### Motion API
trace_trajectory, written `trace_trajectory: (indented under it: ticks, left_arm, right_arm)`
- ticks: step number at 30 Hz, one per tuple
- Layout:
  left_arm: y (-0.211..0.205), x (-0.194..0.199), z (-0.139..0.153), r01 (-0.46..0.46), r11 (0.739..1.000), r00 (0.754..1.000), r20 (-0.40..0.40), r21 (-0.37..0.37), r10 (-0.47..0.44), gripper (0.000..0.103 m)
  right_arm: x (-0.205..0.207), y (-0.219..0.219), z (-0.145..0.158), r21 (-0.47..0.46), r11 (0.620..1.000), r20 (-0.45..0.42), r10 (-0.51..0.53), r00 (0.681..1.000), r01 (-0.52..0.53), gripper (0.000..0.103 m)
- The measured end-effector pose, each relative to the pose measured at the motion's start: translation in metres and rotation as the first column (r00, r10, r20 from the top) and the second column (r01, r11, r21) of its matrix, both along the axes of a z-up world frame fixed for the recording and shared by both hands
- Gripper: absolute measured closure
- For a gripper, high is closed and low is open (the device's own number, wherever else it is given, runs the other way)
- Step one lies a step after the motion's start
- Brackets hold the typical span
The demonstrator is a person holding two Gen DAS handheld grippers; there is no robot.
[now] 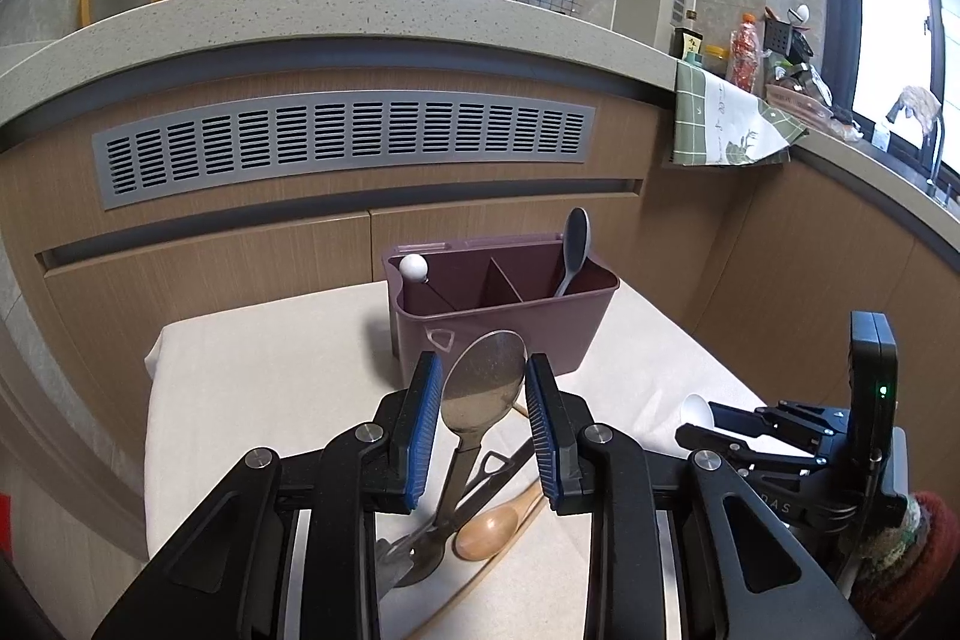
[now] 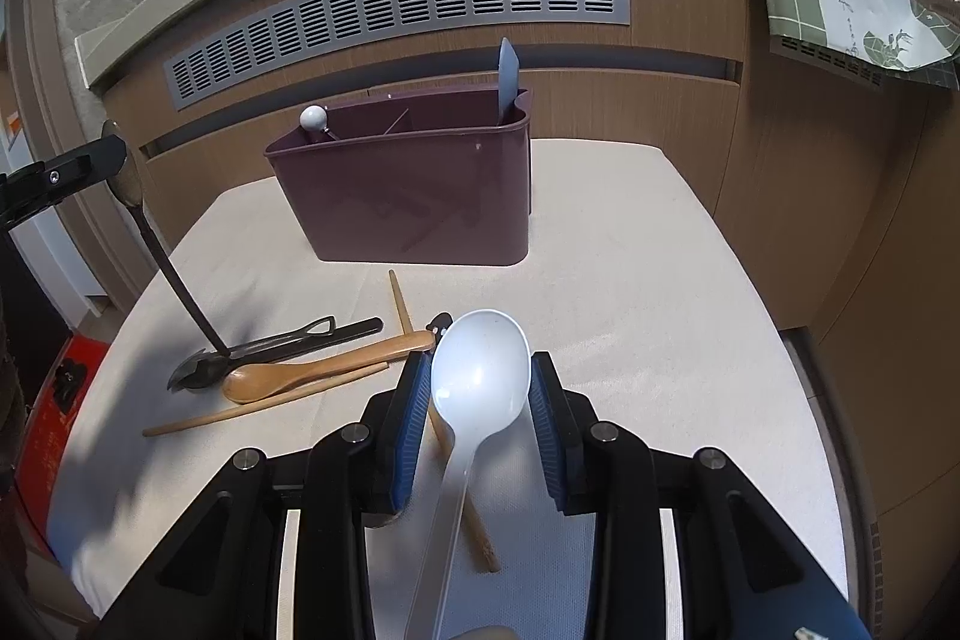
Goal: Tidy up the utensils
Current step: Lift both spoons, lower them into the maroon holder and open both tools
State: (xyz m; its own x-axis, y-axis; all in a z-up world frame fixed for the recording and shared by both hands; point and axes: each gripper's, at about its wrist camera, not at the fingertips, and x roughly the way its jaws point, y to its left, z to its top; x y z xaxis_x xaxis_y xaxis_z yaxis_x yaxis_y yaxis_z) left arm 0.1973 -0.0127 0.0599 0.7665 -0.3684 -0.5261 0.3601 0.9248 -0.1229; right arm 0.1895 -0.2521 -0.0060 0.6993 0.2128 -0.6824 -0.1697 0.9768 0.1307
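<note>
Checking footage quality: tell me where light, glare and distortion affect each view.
Left wrist view: the window is blown out white, and the counter edge bows from fisheye. Right wrist view: daylight falls across the cloth, a dark shadow covers its left side, the white spoon is sharp, and the corners are vignetted black.

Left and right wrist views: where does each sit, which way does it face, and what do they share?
Left wrist: behind the left gripper, facing down and forward at the caddy; its fingers flank a metal spoon, jaws closing; the right gripper and a sleeve show at the right.
Right wrist: behind the right gripper, facing down at the cloth and caddy; its fingers grip a white spoon; the left gripper's finger shows at the left.
Shared: caddy, both spoons, wooden spoon, cloth.
</note>
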Motion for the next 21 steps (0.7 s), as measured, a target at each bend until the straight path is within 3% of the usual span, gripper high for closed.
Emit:
trace_trajectory:
  ticks: [6, 8, 11, 14, 17, 19, 21]
  left_arm:
    - [0.001, 0.001, 0.009, -0.009, 1.000, 1.000, 0.012, -0.013, 0.009, 0.074]
    - [-0.002, 0.005, 0.022, -0.008, 1.000, 0.999, 0.044, -0.014, 0.008, 0.074]
    - [-0.007, 0.015, 0.056, -0.003, 1.000, 0.992, 0.125, -0.027, 0.006, 0.074]
    - [-0.009, 0.032, 0.091, 0.003, 0.997, 0.983, 0.183, -0.072, 0.010, 0.074]
    - [-0.008, 0.052, 0.115, 0.013, 0.992, 0.974, 0.225, -0.123, 0.015, 0.074]
    - [-0.006, 0.068, 0.123, 0.016, 0.988, 0.972, 0.236, -0.154, 0.021, 0.074]
    - [-0.001, 0.086, 0.121, 0.027, 0.979, 0.977, 0.214, -0.200, 0.016, 0.074]
  right_arm:
    - [0.001, 0.002, 0.009, -0.006, 1.000, 0.028, 0.001, 1.000, -0.001, 0.072]
    - [0.005, 0.002, 0.022, -0.012, 1.000, 0.066, 0.001, 0.998, 0.000, 0.072]
    - [0.018, 0.001, 0.072, -0.015, 1.000, 0.193, 0.006, 0.981, -0.003, 0.072]
    - [0.029, 0.001, 0.129, 0.000, 1.000, 0.344, 0.013, 0.939, -0.014, 0.072]
    - [0.041, 0.004, 0.181, 0.009, 1.000, 0.495, 0.011, 0.869, -0.018, 0.072]
    - [0.054, 0.011, 0.199, 0.013, 1.000, 0.567, 0.013, 0.824, -0.025, 0.072]
    - [0.071, 0.016, 0.202, 0.032, 0.999, 0.586, 0.013, 0.810, -0.040, 0.072]
